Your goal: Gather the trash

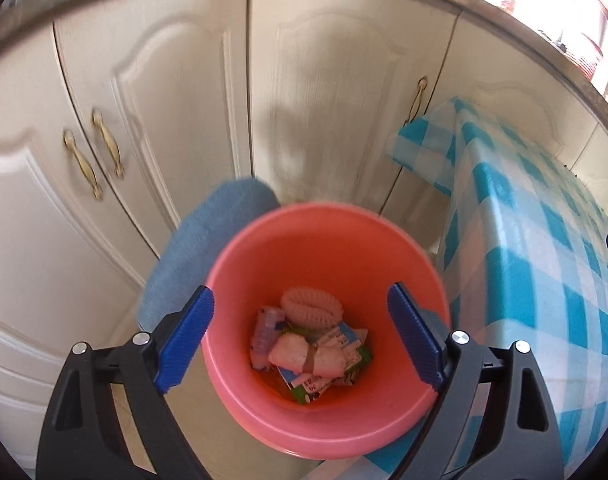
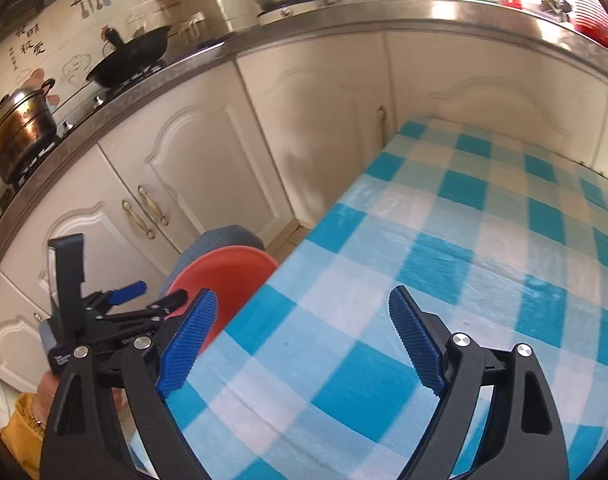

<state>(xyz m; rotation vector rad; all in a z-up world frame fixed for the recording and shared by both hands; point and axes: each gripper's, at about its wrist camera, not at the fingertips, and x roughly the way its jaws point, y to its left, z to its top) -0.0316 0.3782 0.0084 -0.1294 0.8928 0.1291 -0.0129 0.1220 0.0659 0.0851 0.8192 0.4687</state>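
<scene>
**Both jaws wide and empty; trash sits in the pink bucket**

Landmark: pink bucket (image 1: 328, 320), standing on the floor against the edge of the checked worktop (image 1: 544, 280), in front of the cream cabinet doors (image 1: 163, 100).

Left gripper (image 1: 299, 336) hangs directly above the bucket mouth, pointing down into it. Jaws spread wide, one blue pad over each side of the rim, nothing between them, no contact with the bucket.

Trash (image 1: 312, 348) lies at the bottom of the bucket: a ribbed pale-pink piece at the far side, crumpled wrappers and printed packets nearer. A blue mat (image 1: 207, 248) lies behind the bucket, on its left.

Right gripper (image 2: 304, 336) is to the right of the bucket, above the blue-and-white checked cloth of the worktop. Jaws wide apart, empty. In the right wrist view the left gripper (image 2: 151, 300) shows over the bucket (image 2: 223, 276).
</scene>
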